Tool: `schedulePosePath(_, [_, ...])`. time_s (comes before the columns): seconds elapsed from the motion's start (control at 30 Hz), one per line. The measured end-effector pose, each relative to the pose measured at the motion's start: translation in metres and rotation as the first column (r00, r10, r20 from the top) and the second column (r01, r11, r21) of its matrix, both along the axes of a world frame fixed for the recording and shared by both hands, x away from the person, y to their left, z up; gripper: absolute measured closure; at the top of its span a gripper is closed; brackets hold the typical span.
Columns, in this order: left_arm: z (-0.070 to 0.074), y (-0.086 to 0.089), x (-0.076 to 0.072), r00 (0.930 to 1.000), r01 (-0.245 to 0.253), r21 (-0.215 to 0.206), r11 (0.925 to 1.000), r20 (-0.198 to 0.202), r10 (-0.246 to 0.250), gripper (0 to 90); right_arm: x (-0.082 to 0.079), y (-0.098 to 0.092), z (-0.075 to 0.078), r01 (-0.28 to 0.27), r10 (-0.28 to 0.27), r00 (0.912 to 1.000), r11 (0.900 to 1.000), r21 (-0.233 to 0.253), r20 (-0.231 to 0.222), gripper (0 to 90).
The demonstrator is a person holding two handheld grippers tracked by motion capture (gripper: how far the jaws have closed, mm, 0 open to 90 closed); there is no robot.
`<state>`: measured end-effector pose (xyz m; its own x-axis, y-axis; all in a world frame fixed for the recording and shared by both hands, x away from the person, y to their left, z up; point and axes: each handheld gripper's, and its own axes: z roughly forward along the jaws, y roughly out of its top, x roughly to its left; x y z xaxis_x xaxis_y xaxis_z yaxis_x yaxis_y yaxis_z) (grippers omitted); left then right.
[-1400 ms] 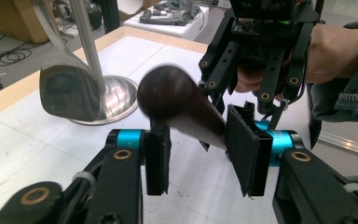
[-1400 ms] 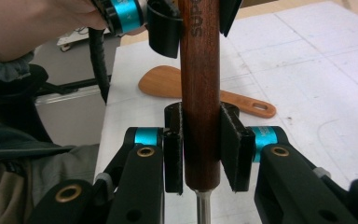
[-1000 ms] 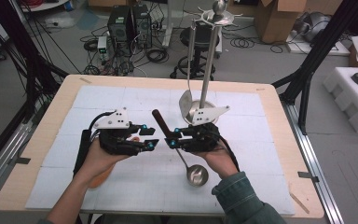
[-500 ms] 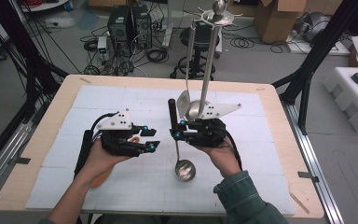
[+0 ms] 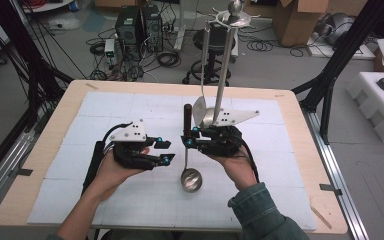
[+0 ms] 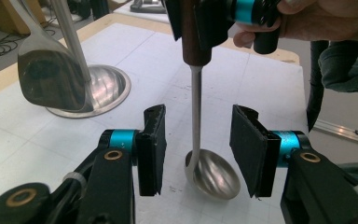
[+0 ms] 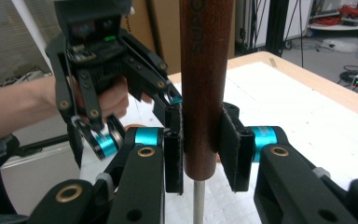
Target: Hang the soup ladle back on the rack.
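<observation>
A: Wooden handle first: the right gripper (image 5: 187, 141) pinches the ladle (image 5: 190, 178) by its dark wood grip, and the ladle now hangs almost upright, bowl low over the white mat (image 5: 105, 112). 1 second back it lay slanted, handle pointing away to the left.

B: So it has been swung to vertical. I'd judge that readies it for hanging on the rack (image 5: 223, 65) behind, where 1 spatula (image 5: 200, 107) already hangs.

A: Likely. The left gripper (image 5: 166, 151) holds nothing, jaws spread, just left of the ladle.

B: Its own view adds what the high view cannot: the steel shaft (image 6: 196, 112) and bowl (image 6: 213, 173) sit between the spread pads (image 6: 151, 149), apart from both.

A: And the right gripper view shows the pads (image 7: 173, 149) pressed flat on both sides of the wood, near its lower end.

B: Whether the bowl touches the mat, I cannot tell.
</observation>
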<state>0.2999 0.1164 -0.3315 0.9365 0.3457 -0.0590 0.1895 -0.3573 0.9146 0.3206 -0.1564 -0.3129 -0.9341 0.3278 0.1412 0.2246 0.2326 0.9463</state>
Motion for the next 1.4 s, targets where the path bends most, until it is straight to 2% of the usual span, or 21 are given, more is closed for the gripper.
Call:
schedulePosePath(0.27, [-0.002,-0.006,0.0,1.0,0.002,0.007,1.0,0.006,-0.002,58.1,-0.004,0.009,0.01,0.005,-0.005,0.9999,1.0,0.02,0.015,73.6])
schedulePosePath(0.63, [-0.006,-0.013,0.002,0.9999,-0.013,0.014,0.9998,0.007,0.013,67.3,-0.008,0.02,0.009,0.002,-0.002,0.9999,1.0,0.022,0.01,73.6])
schedulePosePath(0.87, [-0.007,-0.014,0.001,0.9998,-0.018,0.014,0.9997,0.011,0.018,83.1,-0.01,0.025,0.008,-0.012,0.012,0.9999,1.0,0.013,0.009,73.4])
schedulePosePath(1.03, [-0.006,-0.012,-0.001,0.9996,0.025,0.018,0.9995,0.013,-0.025,83.7,-0.008,0.023,0.008,-0.071,0.071,0.9975,0.997,0.016,0.004,70.8])
schedulePosePath(1.1, [-0.006,-0.013,-0.001,0.999,0.044,0.02,0.9989,0.012,-0.044,83.7,-0.007,0.022,0.01,-0.099,0.099,0.995,0.995,0.023,0.015,69.2])
schedulePosePath(1.27, [-0.004,-0.011,-0.003,0.9939,0.109,0.002,0.9941,0.015,-0.109,83.7,-0.006,0.022,0.01,-0.183,0.183,0.983,0.983,0.025,0.016,66.3])
schedulePosePath(1.4, [-0.005,-0.011,-0.004,0.9931,0.117,0.002,0.9931,0.009,-0.117,83.7,-0.008,0.023,0.012,-0.212,0.21,0.9767,0.977,0.038,0.045,72.7])
